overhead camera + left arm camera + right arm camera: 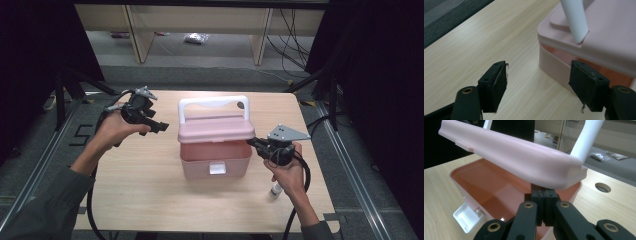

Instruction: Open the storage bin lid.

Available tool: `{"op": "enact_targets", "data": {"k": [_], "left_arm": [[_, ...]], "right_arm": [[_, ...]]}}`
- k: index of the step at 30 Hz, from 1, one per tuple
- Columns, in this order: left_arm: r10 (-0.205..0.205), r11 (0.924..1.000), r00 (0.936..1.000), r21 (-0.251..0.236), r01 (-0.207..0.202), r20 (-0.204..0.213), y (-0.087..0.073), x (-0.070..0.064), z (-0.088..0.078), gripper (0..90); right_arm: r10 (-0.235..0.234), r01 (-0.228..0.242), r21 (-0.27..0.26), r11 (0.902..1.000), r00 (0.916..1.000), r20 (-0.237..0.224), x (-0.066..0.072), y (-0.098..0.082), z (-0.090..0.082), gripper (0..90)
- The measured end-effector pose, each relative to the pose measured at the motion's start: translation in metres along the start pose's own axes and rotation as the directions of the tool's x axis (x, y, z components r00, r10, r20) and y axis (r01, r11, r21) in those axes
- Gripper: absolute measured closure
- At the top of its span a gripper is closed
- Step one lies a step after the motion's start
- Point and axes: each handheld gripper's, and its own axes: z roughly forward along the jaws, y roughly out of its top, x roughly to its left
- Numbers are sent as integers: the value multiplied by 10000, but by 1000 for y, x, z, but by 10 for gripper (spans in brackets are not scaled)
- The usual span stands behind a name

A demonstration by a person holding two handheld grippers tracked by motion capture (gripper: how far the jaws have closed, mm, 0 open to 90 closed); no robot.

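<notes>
Right gripper point(543, 216) jaws pressed together, tips wedged under lid point(519, 157), likely propping it open above pink box point(215, 159) mid-table. Left gripper point(541, 85) jaws apart, empty, near box's left side, probably ready to steady it.

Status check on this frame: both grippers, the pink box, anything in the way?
Left gripper open, off the box's left side. Right gripper shut, tips under the raised lid edge. Pink box partly open, white latch down. Small bottle by right hand, not blocking.
</notes>
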Motion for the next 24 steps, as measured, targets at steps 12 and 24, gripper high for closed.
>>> {"op": "enact_targets", "data": {"k": [12,24], "left_arm": [[-586,9963,9968,-603,618,542,-31,-29,18,262],[-240,9980,9967,-567,284,776,-33,-53,46,287]], "right_arm": [[121,-120,-171,9998,9999,12,-4,7,1,900],[50,-48,-267,9996,10000,41,-5,7,3,900]]}}
